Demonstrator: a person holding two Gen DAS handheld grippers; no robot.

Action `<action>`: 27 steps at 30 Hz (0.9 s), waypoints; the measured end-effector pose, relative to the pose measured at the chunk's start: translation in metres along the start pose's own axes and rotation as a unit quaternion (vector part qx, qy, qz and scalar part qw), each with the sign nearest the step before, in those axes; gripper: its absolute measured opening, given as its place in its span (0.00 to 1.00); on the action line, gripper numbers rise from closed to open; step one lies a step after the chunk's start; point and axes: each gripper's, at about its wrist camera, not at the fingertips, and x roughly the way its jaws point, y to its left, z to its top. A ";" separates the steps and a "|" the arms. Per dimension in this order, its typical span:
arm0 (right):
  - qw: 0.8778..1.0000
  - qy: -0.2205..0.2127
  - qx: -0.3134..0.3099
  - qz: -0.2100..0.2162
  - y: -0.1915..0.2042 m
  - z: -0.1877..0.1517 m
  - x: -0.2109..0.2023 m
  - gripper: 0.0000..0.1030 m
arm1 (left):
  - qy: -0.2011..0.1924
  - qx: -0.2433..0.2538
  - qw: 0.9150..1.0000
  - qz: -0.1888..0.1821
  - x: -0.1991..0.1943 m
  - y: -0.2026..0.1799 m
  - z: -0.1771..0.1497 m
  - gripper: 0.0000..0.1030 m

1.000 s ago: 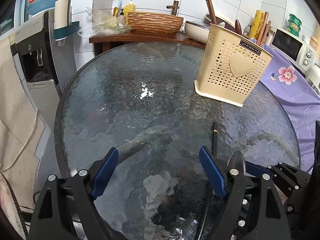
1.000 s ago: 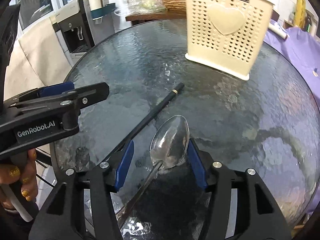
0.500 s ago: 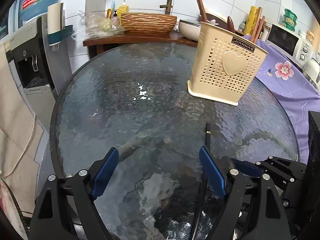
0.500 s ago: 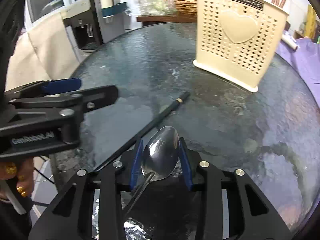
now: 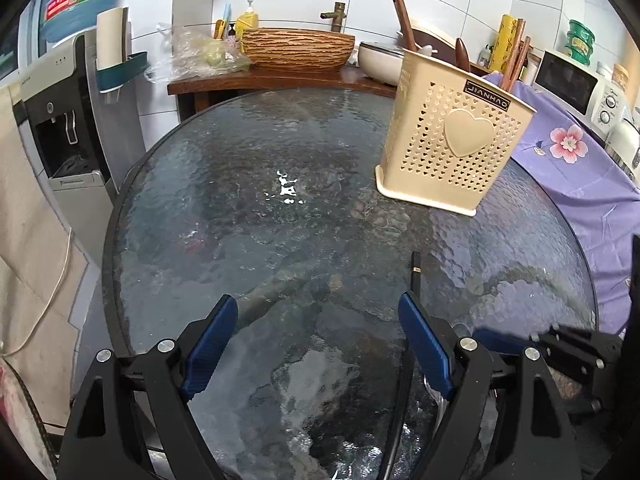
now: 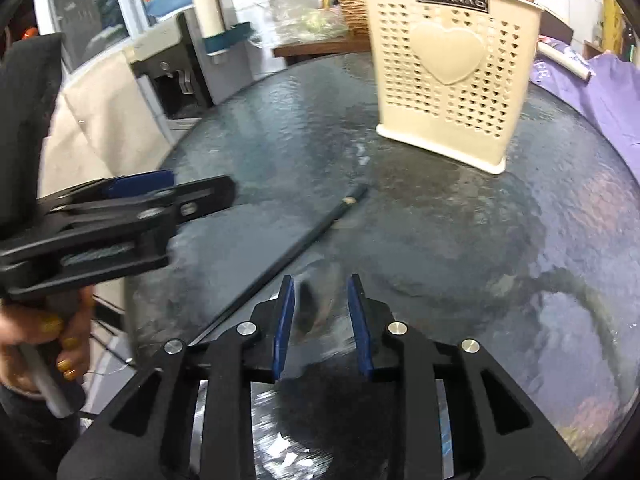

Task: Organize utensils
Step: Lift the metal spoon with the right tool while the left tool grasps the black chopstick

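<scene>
A cream perforated utensil holder [image 5: 452,152] [image 6: 448,80] with a heart on its side stands upright at the far right of the round glass table [image 5: 240,208]. A black chopstick [image 6: 320,232] [image 5: 415,276] with a gold band lies on the glass, left of my right gripper [image 6: 320,280]. That gripper's jaws are opening a little. The blue pads stand apart, with only a blurred dark smear on the glass between them and no clear spoon. My left gripper [image 5: 318,302] hovers wide open over bare glass, held by a hand [image 6: 52,340].
A water dispenser [image 5: 68,128] stands left of the table. Behind it, a wooden counter holds a woven basket [image 5: 298,50], a plastic bag and bottles. A purple flowered cloth [image 5: 580,184] and a microwave are at the right. Wooden utensils stick up behind the holder.
The right jaws narrowed around the spoon's bowl; now the bowl no longer shows between the pads, and the right view is blurred and tipped up. The left gripper kept still.
</scene>
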 end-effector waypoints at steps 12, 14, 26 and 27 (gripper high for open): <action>0.995 0.044 -0.073 0.045 0.047 -0.021 -0.001 0.25 | -0.001 -0.014 1.000 0.002 -0.002 0.008 0.002 0.77; 0.995 0.048 -0.077 0.043 0.048 -0.022 -0.002 0.22 | -0.001 -0.014 1.000 0.003 -0.002 0.008 0.001 0.77; 0.991 0.064 -0.062 0.104 0.049 -0.025 0.000 0.20 | -0.002 -0.015 1.000 0.003 -0.004 0.008 0.001 0.77; 0.991 0.072 -0.059 0.100 0.048 -0.025 0.002 0.20 | -0.002 -0.015 1.000 0.003 -0.004 0.008 0.001 0.77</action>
